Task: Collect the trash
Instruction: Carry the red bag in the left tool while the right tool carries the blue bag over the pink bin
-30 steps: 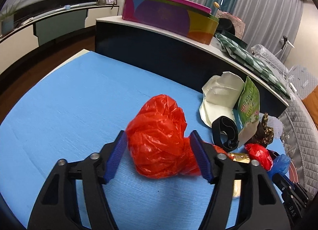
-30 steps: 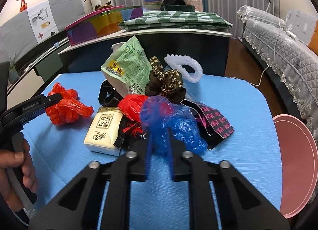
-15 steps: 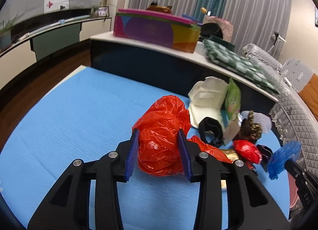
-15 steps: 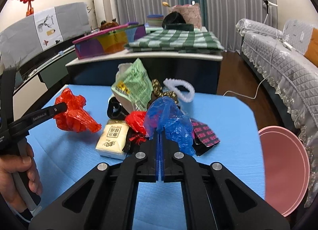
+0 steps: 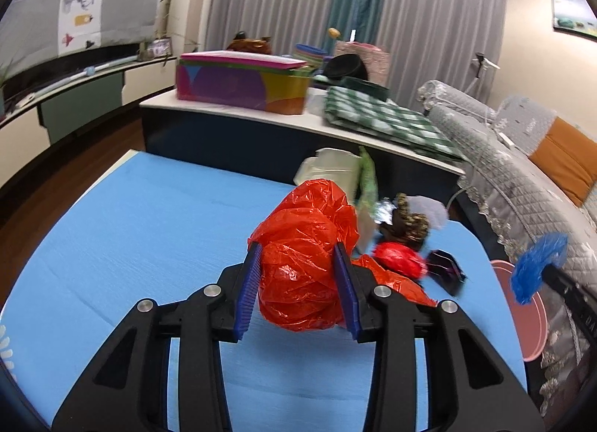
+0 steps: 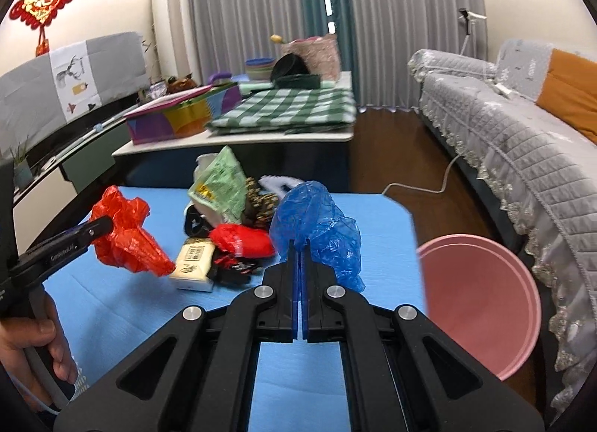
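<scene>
From the left wrist, we see our left gripper (image 5: 298,284) clenched on a crumpled red plastic bag (image 5: 304,264), its blue pads pressing both sides of the bag, which is held above the blue-covered table (image 5: 149,245). Toward the table's far right corner lies the remaining litter — a white paper bag (image 5: 332,170), a green wrapper (image 5: 367,180) and a small red wad (image 5: 399,260). At the right edge of the view a blue plastic bag (image 5: 537,267) hangs from the tip of the other tool, over a pink bin (image 5: 530,320) that stands off the table's right edge.

From the right wrist, we see our right gripper (image 6: 300,256) with its jaws pressed fully together, pinching a blue plastic bag (image 6: 317,223) that billows above the tips — clear of the table (image 6: 373,245). On the left, a hand (image 6: 33,350) holds the left gripper (image 6: 100,226), which carries the red bag (image 6: 127,234) above the table's left part. Between the two bags lie the green wrapper (image 6: 220,185), a tissue pack (image 6: 194,264) and the red wad (image 6: 242,241). The pink bin (image 6: 481,301) stands just beside the table's right edge.
</scene>
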`<state>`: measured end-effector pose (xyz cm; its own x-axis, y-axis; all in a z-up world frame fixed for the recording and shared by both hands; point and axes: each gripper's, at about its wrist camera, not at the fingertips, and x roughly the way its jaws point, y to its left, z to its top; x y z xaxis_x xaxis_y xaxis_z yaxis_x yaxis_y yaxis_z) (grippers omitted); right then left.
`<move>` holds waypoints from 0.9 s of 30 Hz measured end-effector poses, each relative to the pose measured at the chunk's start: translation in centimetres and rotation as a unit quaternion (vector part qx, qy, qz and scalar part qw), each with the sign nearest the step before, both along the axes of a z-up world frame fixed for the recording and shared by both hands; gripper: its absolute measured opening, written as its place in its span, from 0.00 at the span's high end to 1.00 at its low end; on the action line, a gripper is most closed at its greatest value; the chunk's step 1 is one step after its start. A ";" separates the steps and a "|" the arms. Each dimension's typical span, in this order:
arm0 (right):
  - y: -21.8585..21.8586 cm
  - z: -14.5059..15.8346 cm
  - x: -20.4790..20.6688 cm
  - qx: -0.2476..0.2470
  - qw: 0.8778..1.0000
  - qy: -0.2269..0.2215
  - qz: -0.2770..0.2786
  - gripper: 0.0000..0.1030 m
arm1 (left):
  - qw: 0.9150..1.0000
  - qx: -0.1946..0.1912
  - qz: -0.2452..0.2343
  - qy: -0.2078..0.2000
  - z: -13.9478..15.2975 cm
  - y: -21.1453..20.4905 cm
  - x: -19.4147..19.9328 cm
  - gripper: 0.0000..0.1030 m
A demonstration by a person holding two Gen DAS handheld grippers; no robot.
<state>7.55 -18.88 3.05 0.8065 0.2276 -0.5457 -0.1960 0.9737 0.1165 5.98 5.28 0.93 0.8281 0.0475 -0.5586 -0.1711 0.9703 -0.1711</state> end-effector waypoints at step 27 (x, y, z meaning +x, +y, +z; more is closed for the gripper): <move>-15.2 8.8 -3.0 -0.019 0.996 -0.038 -0.078 0.99 | 0.986 0.014 -0.161 -0.048 5.8 -16.5 0.7 0.63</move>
